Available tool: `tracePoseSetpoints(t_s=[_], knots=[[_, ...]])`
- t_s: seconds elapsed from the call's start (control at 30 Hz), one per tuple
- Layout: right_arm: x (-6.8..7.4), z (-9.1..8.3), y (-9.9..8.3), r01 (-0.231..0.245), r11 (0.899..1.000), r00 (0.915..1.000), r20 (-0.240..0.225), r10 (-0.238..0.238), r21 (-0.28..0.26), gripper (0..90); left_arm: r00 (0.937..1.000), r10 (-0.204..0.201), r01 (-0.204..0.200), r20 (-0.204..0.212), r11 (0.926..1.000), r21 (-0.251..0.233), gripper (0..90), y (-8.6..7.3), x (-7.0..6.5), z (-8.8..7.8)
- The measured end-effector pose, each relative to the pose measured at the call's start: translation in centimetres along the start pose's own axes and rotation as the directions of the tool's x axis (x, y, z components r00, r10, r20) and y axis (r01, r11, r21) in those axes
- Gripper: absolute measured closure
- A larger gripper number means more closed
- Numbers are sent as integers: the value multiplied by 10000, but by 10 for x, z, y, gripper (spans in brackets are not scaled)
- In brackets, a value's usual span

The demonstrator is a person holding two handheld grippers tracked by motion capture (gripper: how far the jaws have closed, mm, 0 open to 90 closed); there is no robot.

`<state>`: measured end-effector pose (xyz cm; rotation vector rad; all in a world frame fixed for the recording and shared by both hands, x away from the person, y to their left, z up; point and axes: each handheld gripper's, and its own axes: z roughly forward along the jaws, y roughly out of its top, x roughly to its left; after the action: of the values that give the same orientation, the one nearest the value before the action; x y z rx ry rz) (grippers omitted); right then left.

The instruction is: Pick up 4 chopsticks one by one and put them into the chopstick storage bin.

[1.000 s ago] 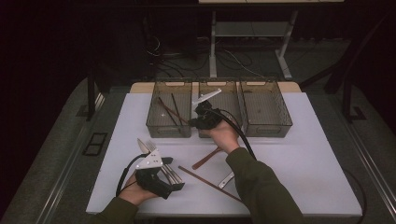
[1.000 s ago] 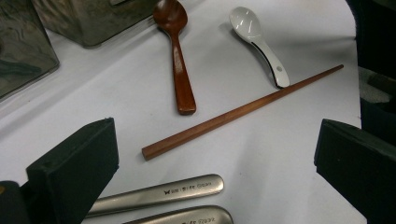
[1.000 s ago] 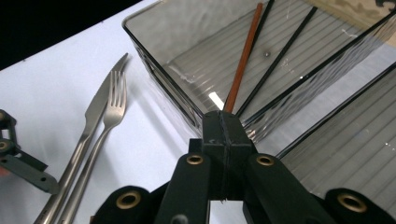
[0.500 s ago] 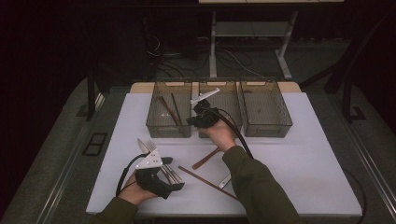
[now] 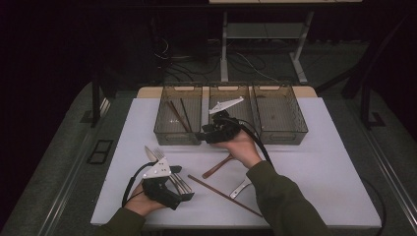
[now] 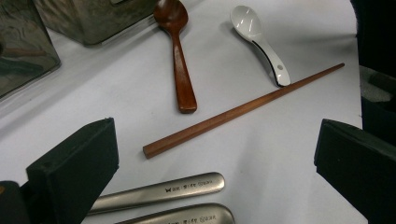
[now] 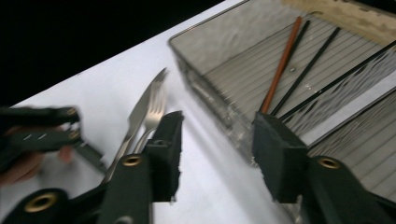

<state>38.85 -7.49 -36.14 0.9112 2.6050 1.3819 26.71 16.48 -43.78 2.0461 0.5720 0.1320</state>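
Left claw (image 5: 184,189): near-left on the white counter (image 5: 314,147), jaws spread wide, nothing between them; it rests over the handles of the metal cutlery (image 6: 159,191).
Metal cutlery: a fork and what looks like a knife lying side by side, tines pointing far-left, dull silver handles with small stamped marks.
Left bin (image 5: 162,129): clear smoky plastic, far-left of three in a row; holds one reddish-brown chopstick (image 7: 280,65) and several thin black ones.
Loose chopstick (image 6: 243,111): long, reddish-brown wood, square at the thick end, flat on the counter just right of the left claw.
Wooden spoon (image 6: 177,56): dark brown, glossy, bowl toward the bins.
Right claw (image 5: 200,136): at the near edge of the bins, between left and middle bin; jaws have just been opening, now about half apart, nothing between them.
White spoon (image 6: 261,42): ceramic, near right of the wooden spoon.
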Motion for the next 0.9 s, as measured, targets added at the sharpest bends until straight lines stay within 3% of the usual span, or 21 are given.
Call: tracePoseSetpoints(t_s=[0.2,0.57,0.9], knots=[[8,-13,-18,255,9997,9996,-124,-254,39,448,10000,-35,35,-16,10000,-17,0,0,0,1],[17,-36,-58,569,9981,9981,-268,-563,237,448,10000,-79,79,-53,10000,-8,0,-1,0,1],[29,-48,-92,561,9969,9960,-721,-520,561,549,9999,-106,106,-92,9999,33,0,-1,0,1]])
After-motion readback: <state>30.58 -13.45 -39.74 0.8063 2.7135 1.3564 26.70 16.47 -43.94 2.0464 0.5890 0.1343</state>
